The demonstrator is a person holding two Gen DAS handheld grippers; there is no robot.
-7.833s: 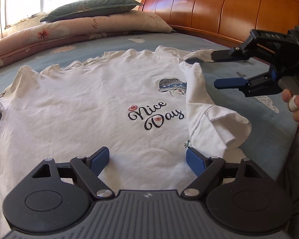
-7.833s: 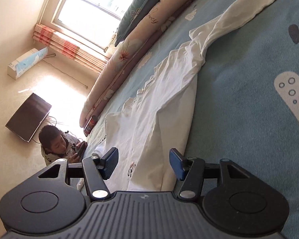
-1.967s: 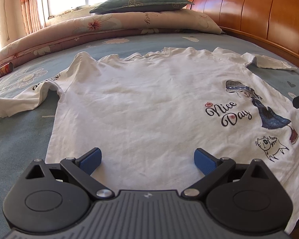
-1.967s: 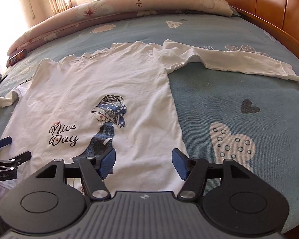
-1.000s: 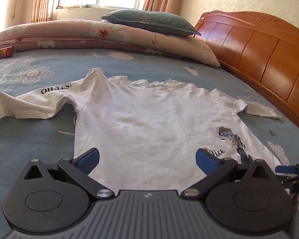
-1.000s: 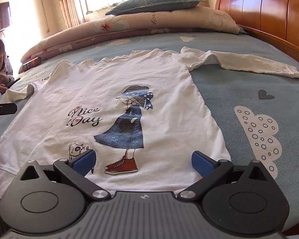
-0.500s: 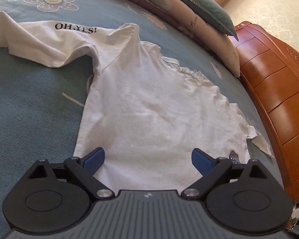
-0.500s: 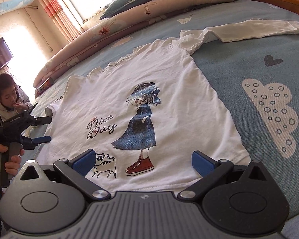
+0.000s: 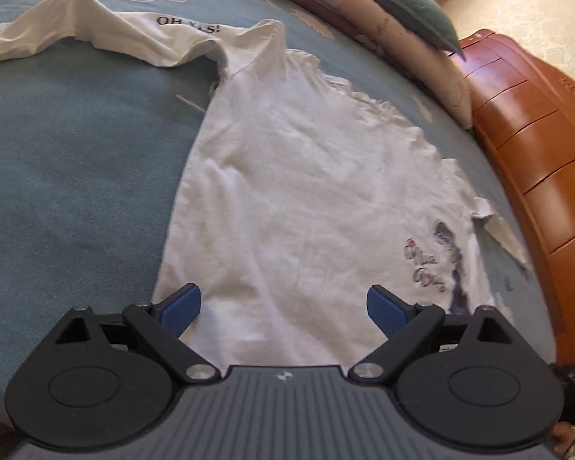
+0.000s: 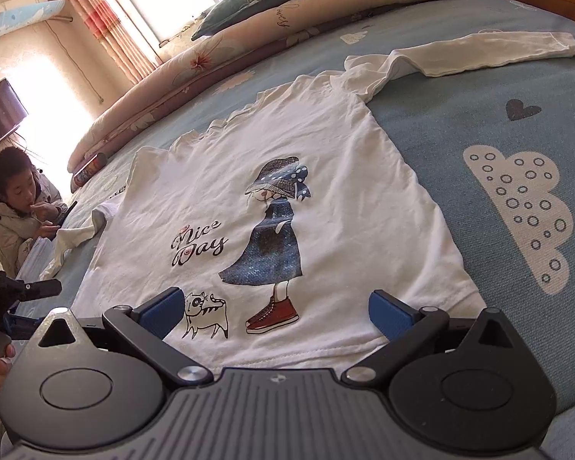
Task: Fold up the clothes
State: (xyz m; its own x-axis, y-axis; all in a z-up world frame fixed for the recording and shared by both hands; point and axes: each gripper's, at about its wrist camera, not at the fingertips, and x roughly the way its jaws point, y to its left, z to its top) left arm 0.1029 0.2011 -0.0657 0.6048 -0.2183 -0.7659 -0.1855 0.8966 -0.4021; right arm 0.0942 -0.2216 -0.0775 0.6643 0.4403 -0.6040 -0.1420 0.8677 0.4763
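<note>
Left wrist view: left gripper [image 9: 283,303] fingers spread wide, empty, hovering over the hem end of the white long-sleeve shirt [image 9: 306,191]. Shirt lies flat, front up, on the blue bedspread [image 9: 76,161]; left finger [image 9: 182,303] sits at the shirt's side edge, right finger over the cloth. "OH YES!" sleeve [image 9: 107,34] stretches out ahead-left of the fingers. Floral bolster [image 9: 383,27] and wooden headboard [image 9: 536,161] far ahead and to the right.

Right wrist view: right gripper [image 10: 276,312] also spread wide, nothing between the fingers, above the hem [image 10: 287,352]. Girl print [image 10: 272,226] and "Nice Day" lettering [image 10: 199,245] just ahead of the fingers, cat print [image 10: 205,314] beside the left finger. Other sleeve [image 10: 479,51] lies straight out ahead-right. Left gripper visible at left edge, finger gap unclear from here. Person [image 10: 19,207] sitting past the bed's far side, ahead-left.
</note>
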